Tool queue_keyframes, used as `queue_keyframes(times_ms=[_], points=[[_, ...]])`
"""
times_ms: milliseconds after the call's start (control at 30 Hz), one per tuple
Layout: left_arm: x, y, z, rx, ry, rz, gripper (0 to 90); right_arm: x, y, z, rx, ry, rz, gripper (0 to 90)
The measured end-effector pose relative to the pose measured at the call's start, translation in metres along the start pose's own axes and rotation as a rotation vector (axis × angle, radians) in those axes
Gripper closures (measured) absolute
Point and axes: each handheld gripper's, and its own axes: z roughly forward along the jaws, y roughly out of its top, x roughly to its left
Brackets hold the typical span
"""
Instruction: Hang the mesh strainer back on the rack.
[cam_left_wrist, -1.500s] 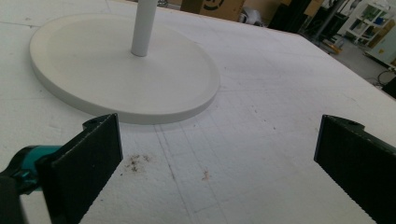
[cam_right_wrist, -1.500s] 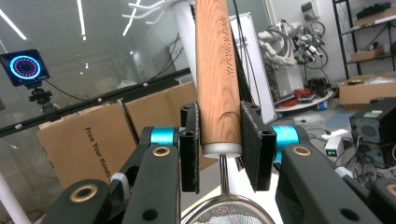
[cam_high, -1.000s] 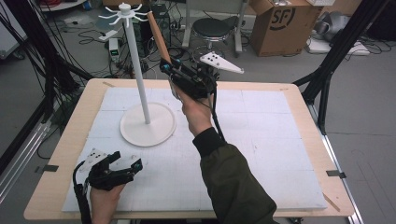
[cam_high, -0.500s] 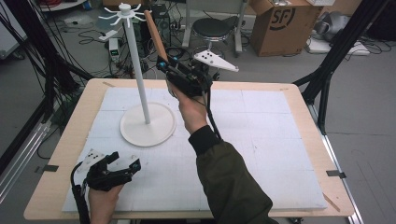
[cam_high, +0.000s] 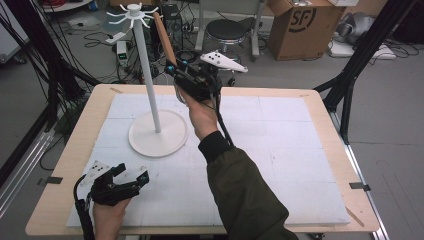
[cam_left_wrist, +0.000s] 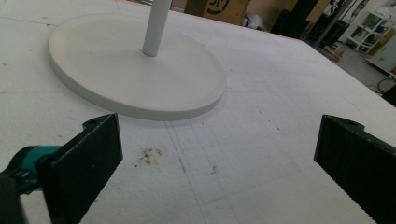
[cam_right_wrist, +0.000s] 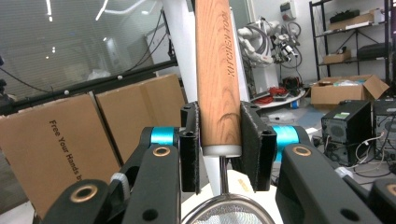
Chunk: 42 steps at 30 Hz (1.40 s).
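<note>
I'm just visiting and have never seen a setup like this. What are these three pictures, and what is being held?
No robot here: a person holds a hand-operated gripper in each hand. The high view looks down on the table from above. The left gripper rests low near the table's front edge; its own camera looks between its open jaws at the white stand. The right gripper is raised beside the stand's pole, and its camera shows the jaws shut on a wooden handle printed "KITCHEN TOOL", with a wire strainer's rim below.
</note>
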Motion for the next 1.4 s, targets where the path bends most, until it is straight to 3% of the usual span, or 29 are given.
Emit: queue_keyframes(times_ms=[333, 467, 667, 967, 1033, 1167, 1300, 1400], points=[[0.000, -0.001, -0.003, -0.001, 0.004, 0.002, 1.6, 0.000, -0.003, 0.003, 0.020, 0.002, 0.008, 69.7], [0.001, -0.001, -0.004, -0.003, 0.006, 0.004, 1.6, -0.003, -0.005, 0.004, 0.052, 0.000, 0.020, 49.5], [0.000, -0.001, -0.003, 0.005, 0.006, 0.011, 1.6, -0.006, -0.007, -0.001, 0.100, 0.006, 0.036, 41.0], [-0.002, -0.002, -0.005, -0.002, 0.013, 0.018, 1.6, -0.017, -0.019, -0.027, 0.168, -0.018, 0.054, 29.2], [-0.002, -0.002, -0.004, -0.001, 0.015, 0.019, 1.6, -0.018, -0.024, -0.032, 0.191, -0.016, 0.034, 28.9], [-0.003, -0.001, -0.003, 0.002, 0.014, 0.027, 1.6, -0.020, -0.031, -0.044, 0.200, -0.024, 0.034, 25.2], [-0.005, -0.001, 0.001, 0.014, 0.011, 0.039, 1.6, -0.023, -0.036, -0.056, 0.201, 0.008, 0.039, 18.2], [-0.006, -0.001, 0.003, 0.014, 0.010, 0.044, 1.6, -0.026, -0.040, -0.066, 0.195, 0.011, 0.028, 18.2]])
